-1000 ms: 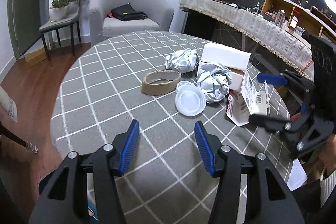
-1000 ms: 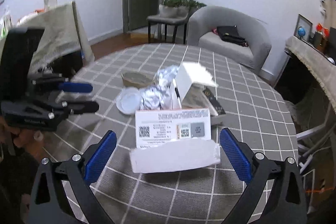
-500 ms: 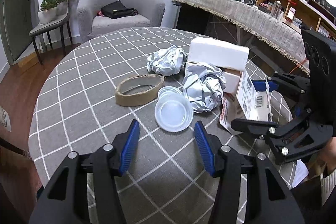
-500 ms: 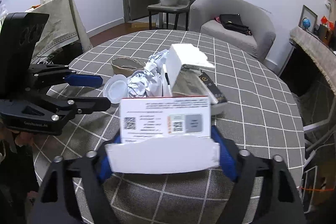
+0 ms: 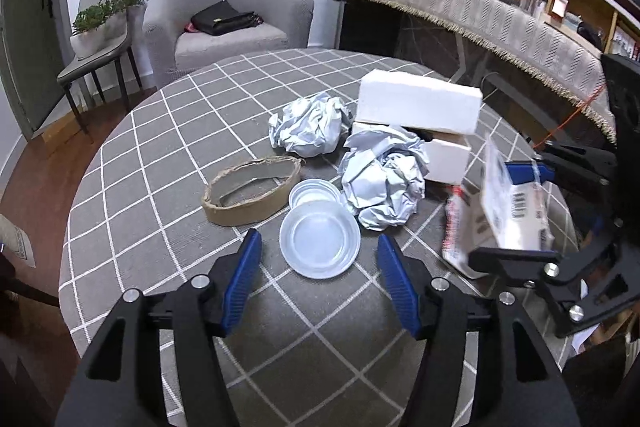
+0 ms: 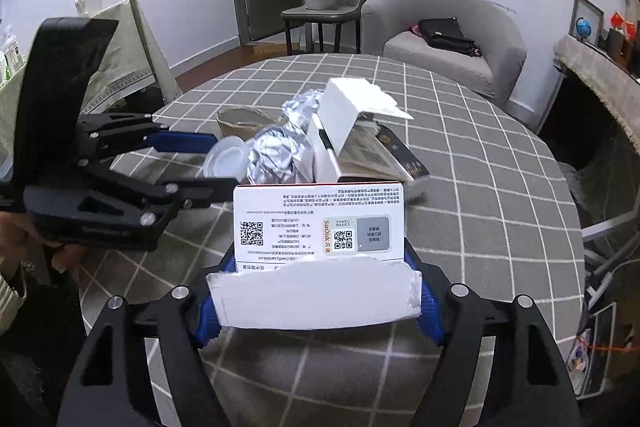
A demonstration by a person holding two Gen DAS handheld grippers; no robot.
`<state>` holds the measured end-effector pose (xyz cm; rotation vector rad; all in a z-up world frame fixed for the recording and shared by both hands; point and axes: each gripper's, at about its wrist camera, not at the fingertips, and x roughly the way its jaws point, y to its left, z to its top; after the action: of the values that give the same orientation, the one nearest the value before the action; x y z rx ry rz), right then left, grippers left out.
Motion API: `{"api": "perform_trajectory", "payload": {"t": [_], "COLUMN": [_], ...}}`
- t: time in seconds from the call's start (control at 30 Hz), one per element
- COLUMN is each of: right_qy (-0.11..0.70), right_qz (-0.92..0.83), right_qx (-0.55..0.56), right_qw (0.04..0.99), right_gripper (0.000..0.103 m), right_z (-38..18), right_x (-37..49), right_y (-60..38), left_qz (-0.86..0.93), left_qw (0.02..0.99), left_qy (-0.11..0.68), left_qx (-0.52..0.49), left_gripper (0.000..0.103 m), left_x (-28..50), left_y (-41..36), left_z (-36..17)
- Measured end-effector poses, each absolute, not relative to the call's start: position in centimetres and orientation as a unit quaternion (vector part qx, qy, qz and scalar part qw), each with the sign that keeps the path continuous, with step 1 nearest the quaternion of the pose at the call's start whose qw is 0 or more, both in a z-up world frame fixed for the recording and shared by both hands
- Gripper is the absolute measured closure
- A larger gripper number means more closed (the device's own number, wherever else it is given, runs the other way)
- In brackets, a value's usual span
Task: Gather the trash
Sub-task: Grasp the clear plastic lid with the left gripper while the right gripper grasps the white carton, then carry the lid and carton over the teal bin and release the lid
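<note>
My right gripper (image 6: 316,301) is shut on a torn white SanDisk package (image 6: 318,227) and holds it above the round checked table (image 6: 480,163); it also shows in the left wrist view (image 5: 512,207). My left gripper (image 5: 320,263) is open around a clear plastic lid (image 5: 320,239) lying on the table. Behind the lid are a cardboard tape ring (image 5: 252,189), two crumpled foil-paper balls (image 5: 384,183) (image 5: 308,125) and an open white box (image 5: 416,107).
A second smaller clear lid (image 5: 314,191) lies under the first. A grey armchair (image 5: 228,23) with a black bag, a chair with a planter (image 5: 100,31) and a long draped counter (image 5: 500,23) stand beyond the table.
My right gripper closed on the white package and lifted it. My left gripper moved forward until its open fingers came around the clear lid.
</note>
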<state>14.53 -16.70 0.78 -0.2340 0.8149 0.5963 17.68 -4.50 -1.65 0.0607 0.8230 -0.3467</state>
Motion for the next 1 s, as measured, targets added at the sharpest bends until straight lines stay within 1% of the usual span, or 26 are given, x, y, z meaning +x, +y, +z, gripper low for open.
{"api": "perform_trajectory", "payload": {"t": [0.07,0.13,0.2,0.53,1.0], "right_qy": [0.391,0.392,0.394,0.381,0.370], "right_qz": [0.283,0.284,0.287,0.287,0.301], "right_qx": [-0.109,-0.104,-0.097,-0.080,-0.072], "right_qw": [0.869,0.869,0.868,0.875,0.876], "right_gripper": [0.027,0.027,0.027,0.027,0.027], "right_z": [0.8,0.8,0.8,1.7,2.0], "right_x": [14.3,14.1,13.9,13.2,12.2], "right_y": [-17.2,-17.8,-18.3,-17.4,-13.1], "left_qz": [-0.165,-0.156,-0.151,-0.150,-0.110], "left_qw": [0.900,0.901,0.902,0.907,0.917], "left_qy": [0.402,0.403,0.402,0.392,0.381], "left_qx": [0.031,0.038,0.042,0.021,-0.038], "left_gripper": [0.043,0.054,0.061,0.061,0.061], "left_x": [17.9,18.1,18.0,16.4,12.9], "left_y": [-4.4,-4.6,-4.6,-3.7,2.3], "left_z": [-1.8,-1.9,-1.8,-1.7,-0.8]}}
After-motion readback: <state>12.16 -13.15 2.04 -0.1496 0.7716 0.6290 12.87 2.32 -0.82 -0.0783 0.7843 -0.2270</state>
